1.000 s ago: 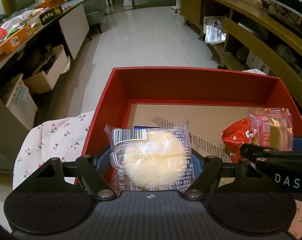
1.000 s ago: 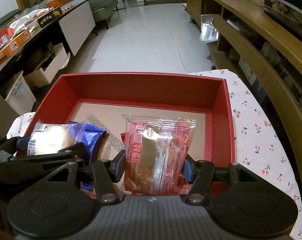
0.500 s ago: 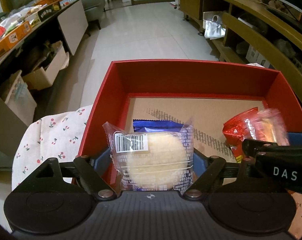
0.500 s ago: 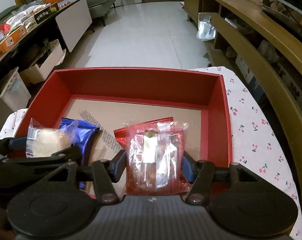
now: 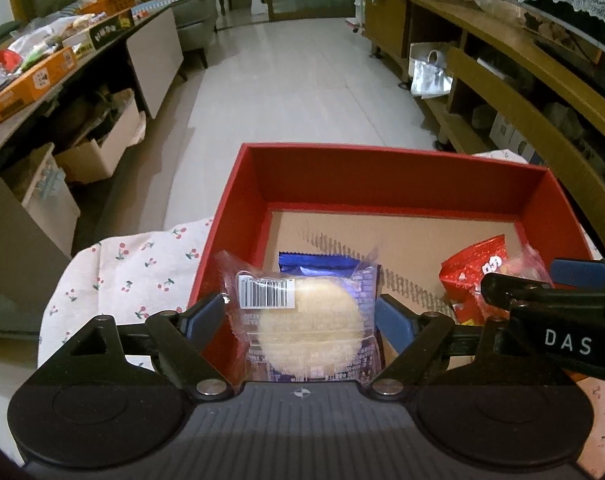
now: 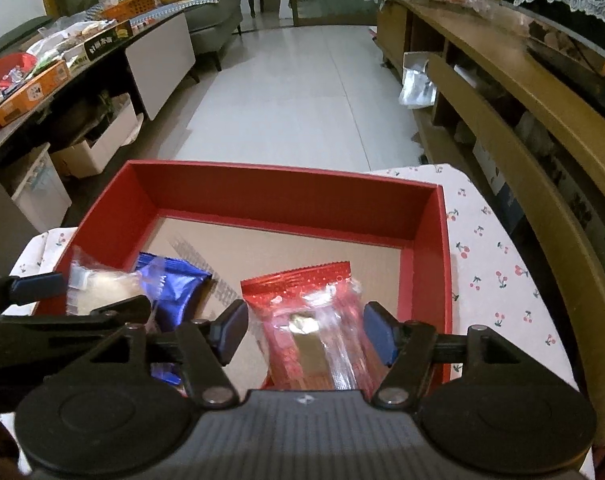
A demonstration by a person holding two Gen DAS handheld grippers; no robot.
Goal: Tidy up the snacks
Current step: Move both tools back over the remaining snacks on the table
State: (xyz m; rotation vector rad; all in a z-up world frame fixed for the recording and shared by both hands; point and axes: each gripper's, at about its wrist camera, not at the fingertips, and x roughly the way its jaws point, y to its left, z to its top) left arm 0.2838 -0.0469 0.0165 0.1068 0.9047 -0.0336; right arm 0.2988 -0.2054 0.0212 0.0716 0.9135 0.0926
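the left tongs (image 5: 300,318) hang over the near left corner of the red box (image 5: 398,168), and their jaws have just been spreading. the clear packet with the pale round cake (image 5: 302,328) sits between the blue pads (image 5: 204,314), with a gap showing on each side of the wrapper, so the tongs stand released around it. just beyond that packet a blue wrapper (image 5: 322,262) lies on the cardboard floor of the box.

the right tongs (image 6: 304,334) hang over the near right part of the same box (image 6: 286,184), and their jaws have also just been spreading wider. the clear packet with red print (image 6: 322,340) lies between their pads, blurred, with clear space to the pad (image 6: 232,330) on the left and the one on the right, so it is let go rather than pinched. it rests on top of a red dotted wrapper (image 6: 298,280) that reaches further ahead of the tongs. to the left of the right tongs, the blue wrapper (image 6: 174,284) and the left tongs' cake packet (image 6: 102,288) show.

the box stands on a worktop covered with a cherry-print cloth (image 6: 494,264), seen to the right of the right tongs and to the left of the left tongs.
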